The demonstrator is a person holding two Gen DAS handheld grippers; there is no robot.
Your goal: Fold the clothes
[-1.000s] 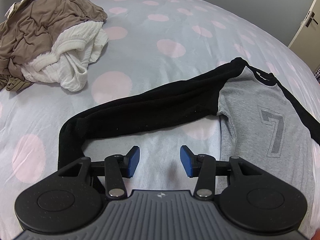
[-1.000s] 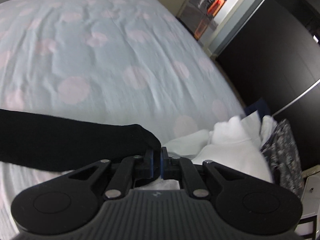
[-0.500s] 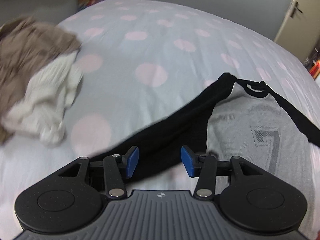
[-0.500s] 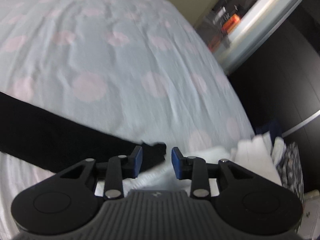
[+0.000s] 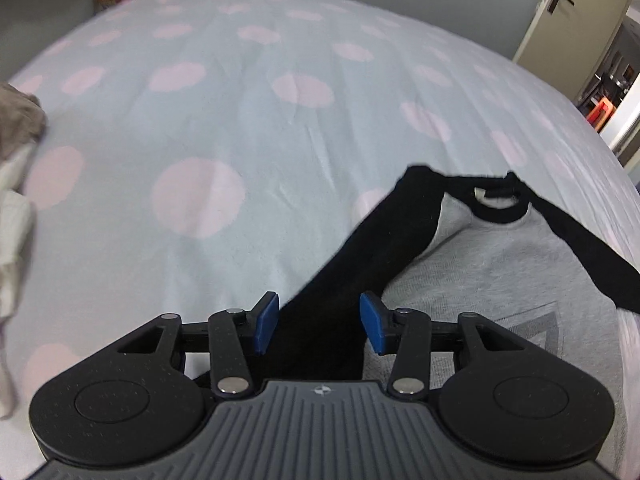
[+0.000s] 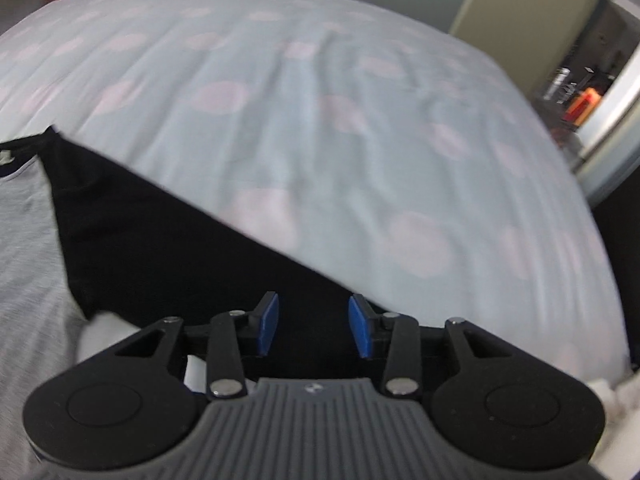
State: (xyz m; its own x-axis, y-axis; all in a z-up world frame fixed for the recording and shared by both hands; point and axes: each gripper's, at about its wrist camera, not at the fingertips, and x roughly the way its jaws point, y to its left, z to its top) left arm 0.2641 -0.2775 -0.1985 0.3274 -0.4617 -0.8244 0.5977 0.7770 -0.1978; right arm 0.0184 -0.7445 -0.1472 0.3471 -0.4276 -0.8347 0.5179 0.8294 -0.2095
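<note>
Blue pads of the left hand-held gripper (image 5: pixel 318 323) stand wide apart, holding nothing, with a black sleeve (image 5: pixel 360 264) of a raglan shirt running up between them. That sleeve lies flat on the bed (image 5: pixel 224 120) and climbs diagonally to the shirt's black collar (image 5: pixel 498 210). The shirt's grey body (image 5: pixel 500 264) spreads to the right, front side up, with part of a dark printed figure (image 5: pixel 536 328) showing. A second black sleeve (image 5: pixel 592 256) runs off toward the right edge.

The right hand-held gripper (image 6: pixel 313 326) is equally wide open and empty, hovering over that other black sleeve (image 6: pixel 168 264), which crosses the bed diagonally from the grey body (image 6: pixel 28 248) at left.

Beyond the shirt stretches a pale blue bedsheet with pink dots. Crumpled brown and white clothes (image 5: pixel 14 152) sit at the left edge. A cream door (image 5: pixel 576 12) stands at far right.
</note>
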